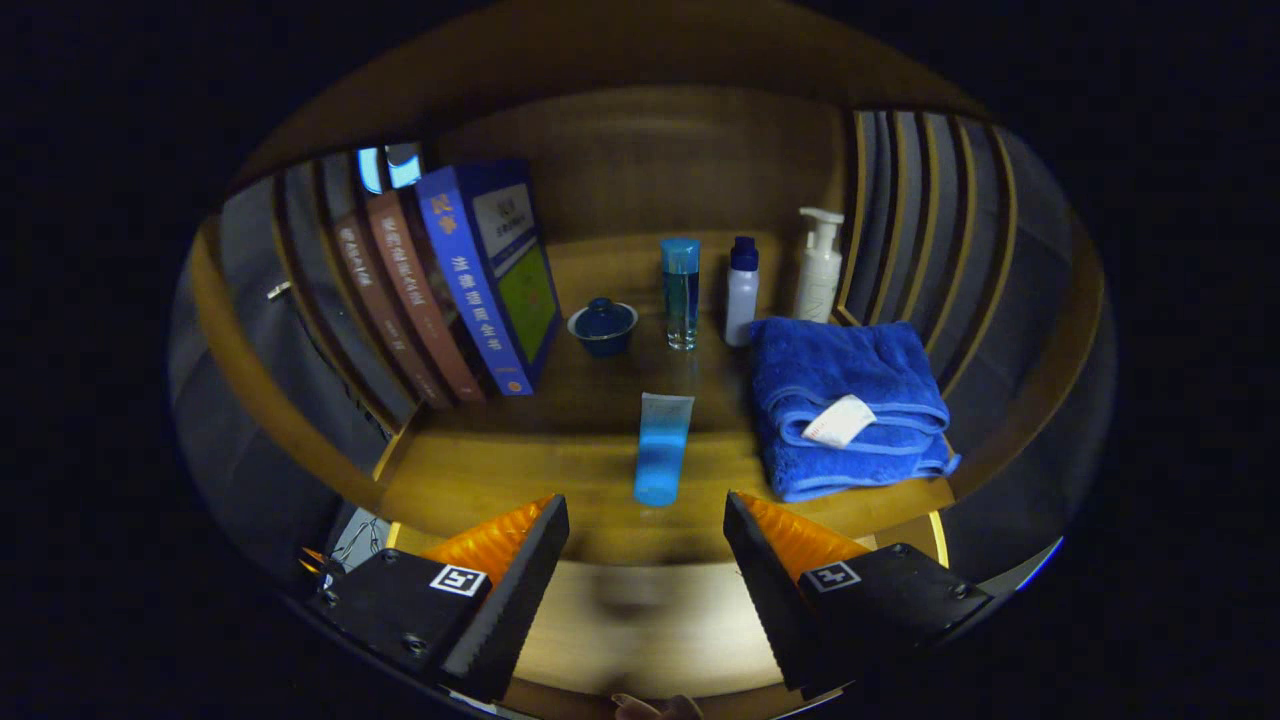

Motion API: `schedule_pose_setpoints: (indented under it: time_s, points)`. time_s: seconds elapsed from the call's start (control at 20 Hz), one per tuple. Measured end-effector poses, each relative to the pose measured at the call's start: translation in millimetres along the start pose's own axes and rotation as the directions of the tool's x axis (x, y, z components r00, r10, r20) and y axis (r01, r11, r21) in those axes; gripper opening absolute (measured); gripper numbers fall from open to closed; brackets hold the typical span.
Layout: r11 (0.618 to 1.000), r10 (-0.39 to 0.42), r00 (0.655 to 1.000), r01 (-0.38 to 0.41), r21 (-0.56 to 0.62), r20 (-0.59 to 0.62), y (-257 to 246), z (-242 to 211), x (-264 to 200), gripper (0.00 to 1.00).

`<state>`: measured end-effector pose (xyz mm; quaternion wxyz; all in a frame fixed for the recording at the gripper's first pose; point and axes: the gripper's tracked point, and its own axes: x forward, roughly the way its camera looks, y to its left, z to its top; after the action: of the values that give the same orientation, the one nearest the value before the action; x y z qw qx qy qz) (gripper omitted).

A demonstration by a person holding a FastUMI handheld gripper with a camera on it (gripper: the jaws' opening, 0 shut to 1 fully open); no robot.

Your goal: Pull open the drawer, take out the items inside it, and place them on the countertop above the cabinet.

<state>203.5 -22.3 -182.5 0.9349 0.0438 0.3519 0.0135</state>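
The gripper (pixel 645 570) hung with its two fingers spread wide, nothing between them. Just ahead of them, a blue tube (pixel 662 447) lay flat on the wooden countertop (pixel 480 470) near its front edge, its long axis running straight away from the fingers, broad pale end pointing to the back, rounded end toward the gripper. To its right, near the front right corner, sat a folded blue towel (pixel 845 405). Further back stood a small lidded bowl (pixel 603 326), a clear blue bottle (pixel 681 292), a small white bottle (pixel 742 290) and a pump bottle (pixel 819 264). Books (pixel 470 285) leaned at the left. The drawer could not be made out.
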Motion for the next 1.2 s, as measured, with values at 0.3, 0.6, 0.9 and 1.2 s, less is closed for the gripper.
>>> schedule_pose_setpoints:
  time_s: [0.3, 0.6, 0.9, 1.2]
  points:
    - [0.999, 0.036, 0.981, -0.031, -0.029, 0.192, 2.2, -32.7, -80.9, 0.99]
    - [0.998, 0.039, 0.933, -0.022, -0.053, 0.357, -3.8, -89.8, -139.1, 0.99]
    - [0.998, 0.025, 0.913, 0.002, -0.066, 0.407, -7.1, -151.9, -157.7, 0.99]
    - [1.0, 0.006, 0.921, 0.006, -0.029, 0.391, -12.8, -195.9, -135.1, 0.99]
